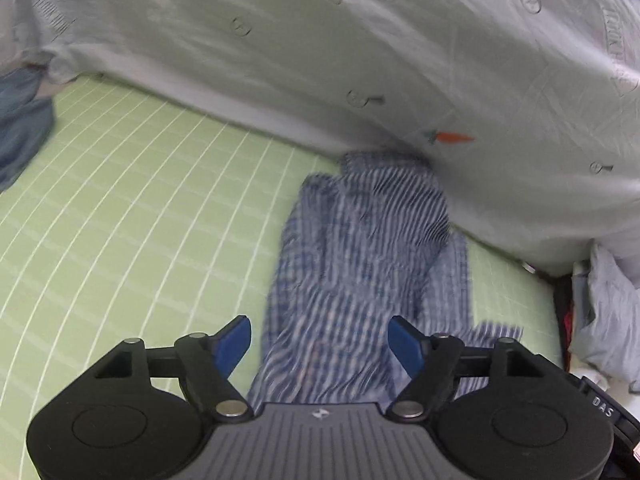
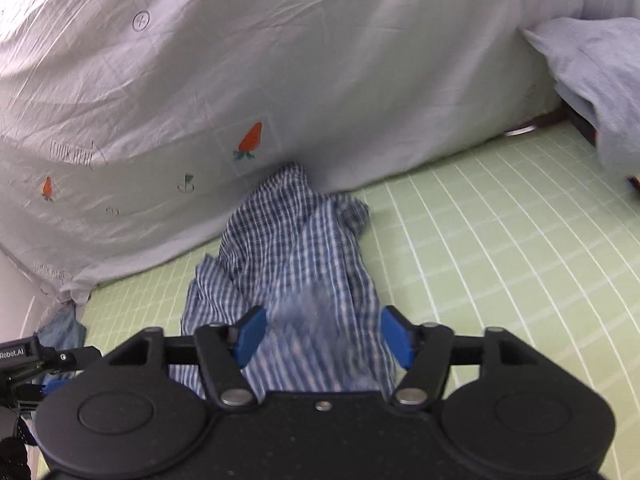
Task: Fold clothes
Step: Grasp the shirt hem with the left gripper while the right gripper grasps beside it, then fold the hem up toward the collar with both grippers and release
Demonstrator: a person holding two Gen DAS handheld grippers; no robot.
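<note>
Both claws stand spread wide with nothing between their blue pads: the left gripper (image 1: 320, 344) and the right gripper (image 2: 322, 334) each hover low over the near end of the striped garment (image 1: 360, 264), which runs under and between the fingers without being pinched. That checked blue-and-white cloth lies rumpled in a long heap on the green grid mat (image 1: 140, 200), its near part spreading toward the cameras and its far end bunched up against the pale printed sheet (image 2: 280, 60) that rises behind the mat. Nowhere does it lie flat or squared, so it does not look folded as it stands. By its look it is thin woven cotton: light, limp, quick to slide and drape, with no stiffness to hold a crease unaided. A sound hold, I judge, would be on a hem or corner at the near edge, one claw to each side, so the fabric can be drawn taut. Farther left a blue cloth (image 1: 20, 128) sits at the mat's edge; at the right a grey-blue pillow (image 2: 592, 80) leans beyond it.
</note>
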